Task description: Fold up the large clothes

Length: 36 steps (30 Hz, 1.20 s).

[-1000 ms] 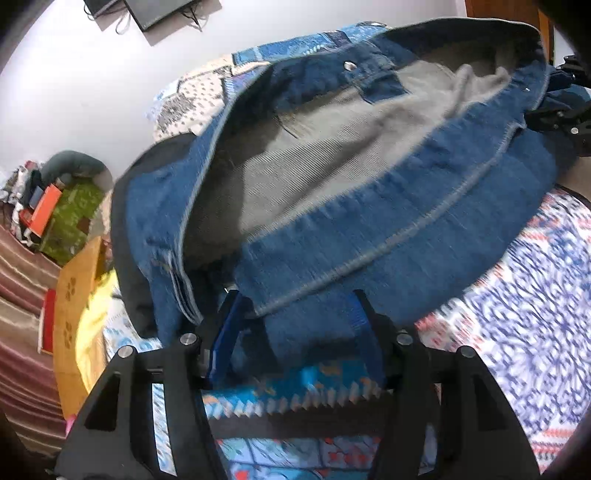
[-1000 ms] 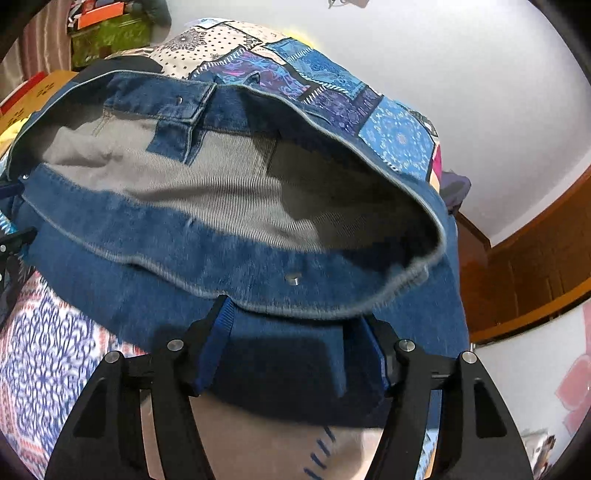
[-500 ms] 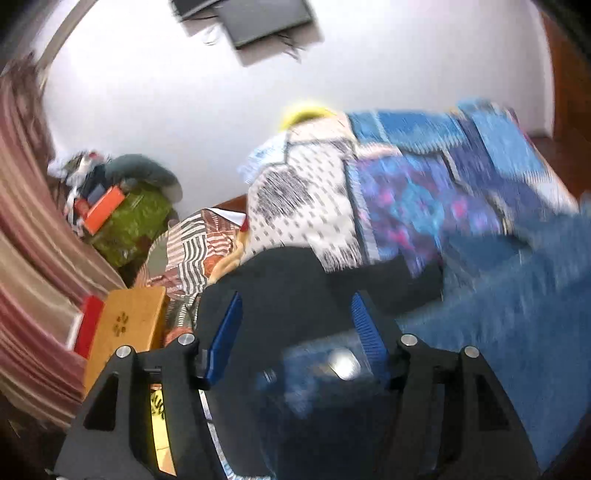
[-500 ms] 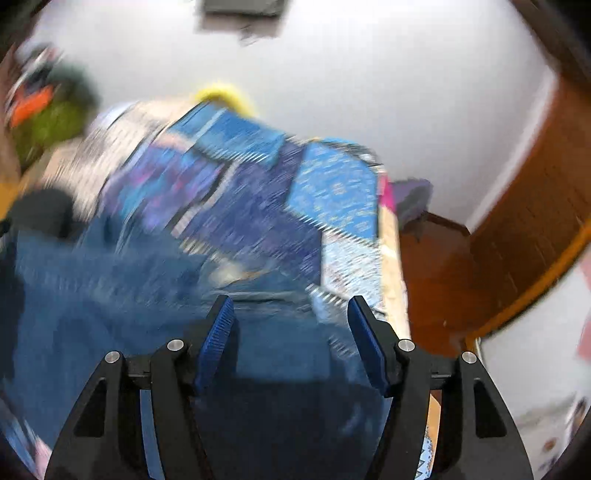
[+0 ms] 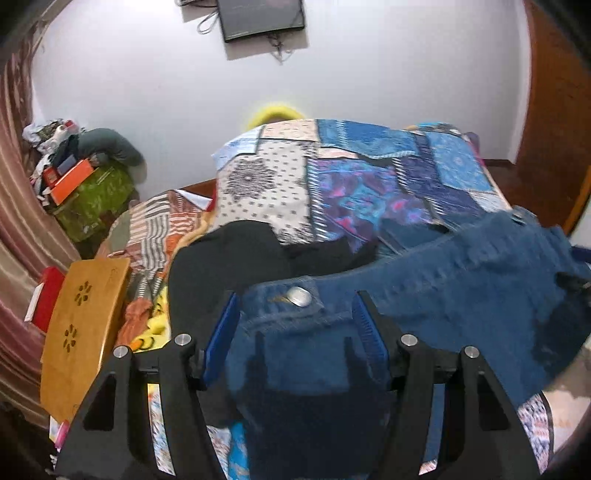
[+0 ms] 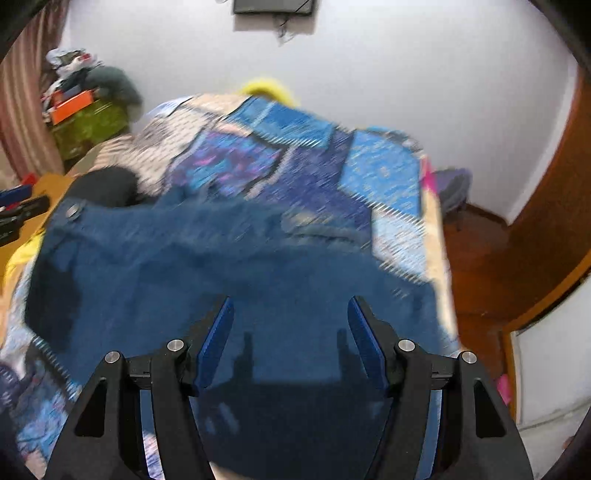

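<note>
A blue denim jacket (image 5: 461, 280) lies spread across the patchwork bed cover, blurred by motion. In the left wrist view its cuff or hem with a metal snap button (image 5: 298, 296) sits between the fingers of my left gripper (image 5: 295, 325), whose jaws stand wide apart around the cloth. In the right wrist view the jacket (image 6: 221, 266) fills the middle, and my right gripper (image 6: 290, 325) hovers over its near edge with its jaws wide apart. A black garment (image 5: 229, 254) lies under the jacket's left side.
The patchwork bed cover (image 5: 351, 177) runs back to a white wall with a mounted screen (image 5: 262, 16). A wooden lap table (image 5: 81, 325) and a striped blanket (image 5: 155, 225) lie left of the bed. Clutter (image 5: 74, 173) piles in the left corner. A wooden door (image 6: 546, 221) stands right.
The jacket was held up open, showing its grey lining; it has been flipped forward and laid down on the bed. Both cameras now look over it toward the wall.
</note>
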Available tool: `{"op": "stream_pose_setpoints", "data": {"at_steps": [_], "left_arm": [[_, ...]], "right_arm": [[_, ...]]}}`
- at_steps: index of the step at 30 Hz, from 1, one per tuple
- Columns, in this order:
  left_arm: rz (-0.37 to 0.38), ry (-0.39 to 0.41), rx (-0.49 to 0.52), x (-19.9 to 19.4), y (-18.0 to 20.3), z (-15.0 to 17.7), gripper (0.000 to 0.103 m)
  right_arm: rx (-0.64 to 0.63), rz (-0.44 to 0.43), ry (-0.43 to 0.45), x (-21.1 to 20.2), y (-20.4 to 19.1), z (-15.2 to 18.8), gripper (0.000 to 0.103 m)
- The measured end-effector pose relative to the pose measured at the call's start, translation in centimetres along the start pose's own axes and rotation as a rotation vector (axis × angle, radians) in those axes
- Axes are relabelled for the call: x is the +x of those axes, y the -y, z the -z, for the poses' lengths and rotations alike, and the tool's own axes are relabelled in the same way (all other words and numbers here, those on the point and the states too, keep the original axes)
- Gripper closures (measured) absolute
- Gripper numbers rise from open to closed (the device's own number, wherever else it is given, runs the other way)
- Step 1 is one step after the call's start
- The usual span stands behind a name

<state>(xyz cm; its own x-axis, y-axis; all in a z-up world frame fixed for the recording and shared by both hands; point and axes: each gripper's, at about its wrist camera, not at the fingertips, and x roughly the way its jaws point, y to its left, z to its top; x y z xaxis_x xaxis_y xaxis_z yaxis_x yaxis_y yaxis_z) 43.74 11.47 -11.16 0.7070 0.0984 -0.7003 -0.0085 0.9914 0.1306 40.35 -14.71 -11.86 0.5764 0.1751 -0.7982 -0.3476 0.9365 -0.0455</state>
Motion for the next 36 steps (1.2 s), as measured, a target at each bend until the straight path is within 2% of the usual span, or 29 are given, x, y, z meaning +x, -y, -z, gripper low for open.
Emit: {"op": "stream_pose_setpoints", "data": {"at_steps": [6,10,14,18,20,25,29,32,36], "left_arm": [[0.085,-0.038,0.026,-0.1,3.0,2.1,0.036],[0.143,-0.131,0.005,2.7,5.1,3.8,0.034],[0.116,-0.201,0.01,5.5,7.1,5.3,0.034],[0.068,-0.186,0.049,5.4,8.0,6.1,0.033],[0.081,-0.197,0.064,5.2,8.1,6.4,0.033],[0.057,-0.199,0.041,4.7,6.4,7.4,0.033],[0.033,-0.208,-0.043,4.2,3.3,8.2,0.033],[-0.015,-0.203,-0.124,3.4,-0.3,8.9,0.033],[-0.029,-0.204,-0.247,1.8,-5.3,10.0,0.033]], "right_arm": [[-0.036,-0.022,-0.121,2.5,-1.4,2.1,0.043],[-0.047,0.011,-0.152,3.8,-1.4,3.2,0.043],[-0.077,0.037,-0.144,3.5,-1.7,3.5,0.043],[-0.07,0.032,-0.14,3.1,-1.2,3.8,0.043],[-0.06,0.032,-0.137,2.8,-1.2,3.9,0.043],[-0.057,0.049,-0.13,2.3,-1.6,4.5,0.043],[-0.079,0.068,-0.124,1.9,-1.9,4.9,0.043],[-0.079,0.072,-0.126,1.6,-1.9,5.0,0.042],[-0.073,0.086,-0.137,1.1,-2.1,5.0,0.043]]}}
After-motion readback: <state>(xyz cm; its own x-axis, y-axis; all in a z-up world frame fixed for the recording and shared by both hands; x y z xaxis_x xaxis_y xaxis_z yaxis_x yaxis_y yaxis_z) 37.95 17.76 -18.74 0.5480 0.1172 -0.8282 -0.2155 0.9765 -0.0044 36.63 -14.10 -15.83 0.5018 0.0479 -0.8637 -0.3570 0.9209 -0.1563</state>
